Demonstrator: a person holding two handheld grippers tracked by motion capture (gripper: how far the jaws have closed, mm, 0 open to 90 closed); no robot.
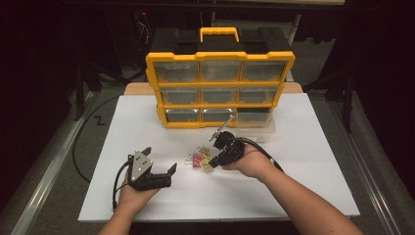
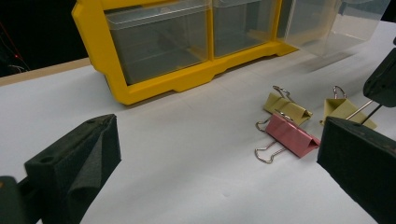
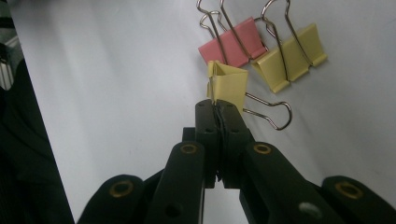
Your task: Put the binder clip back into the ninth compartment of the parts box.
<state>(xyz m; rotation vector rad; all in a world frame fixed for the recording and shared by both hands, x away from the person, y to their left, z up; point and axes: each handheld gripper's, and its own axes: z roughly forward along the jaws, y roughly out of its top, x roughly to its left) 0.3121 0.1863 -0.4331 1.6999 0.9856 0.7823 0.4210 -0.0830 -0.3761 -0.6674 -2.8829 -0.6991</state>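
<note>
Bright white table, dark surroundings, slightly soft focus

In the right gripper view, the closed jaws cover one handle of the near yellow binder clip (image 3: pixel 229 84); whether the pads press on it cannot be told. In the left gripper view, the far yellow clip (image 2: pixel 343 108) is partly hidden behind the jaw. The drawer (image 2: pixel 334 23) is cut off at the top edge.

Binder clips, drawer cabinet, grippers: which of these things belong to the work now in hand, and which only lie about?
In the job:
- right gripper, shut on a yellow binder clip
- pulled-out clear drawer
- yellow drawer cabinet

Lying about:
- pink binder clip
- second yellow clip
- left gripper, open, idle
</note>
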